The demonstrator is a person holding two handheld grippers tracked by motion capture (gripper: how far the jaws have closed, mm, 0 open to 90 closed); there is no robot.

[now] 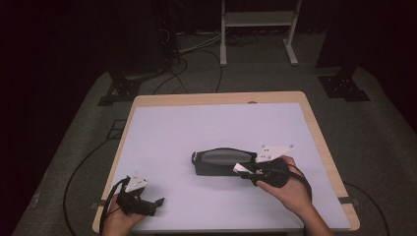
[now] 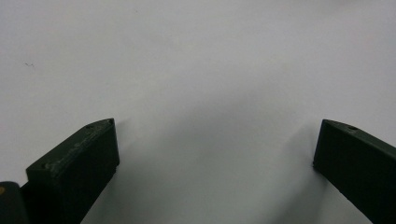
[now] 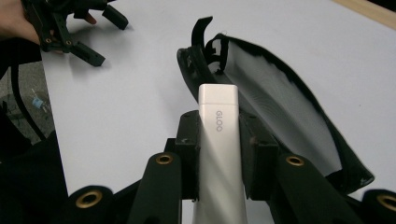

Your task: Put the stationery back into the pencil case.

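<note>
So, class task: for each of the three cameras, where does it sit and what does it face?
High view: above the person's side, facing the white table; both hands show.
Left gripper view: on the left gripper, facing bare tabletop.
Right gripper view: on the right gripper, facing a black mesh pouch.
Shared: the white GLOO stick, high and right.

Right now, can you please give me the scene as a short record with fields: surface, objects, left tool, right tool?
surface: white table with a wooden edge
objects: black mesh pouch, lying open; white stick marked GLOO
left tool: open, holding nothing, near the front left corner
right tool: shut on the white stick, its tip at the pouch's opening
</note>
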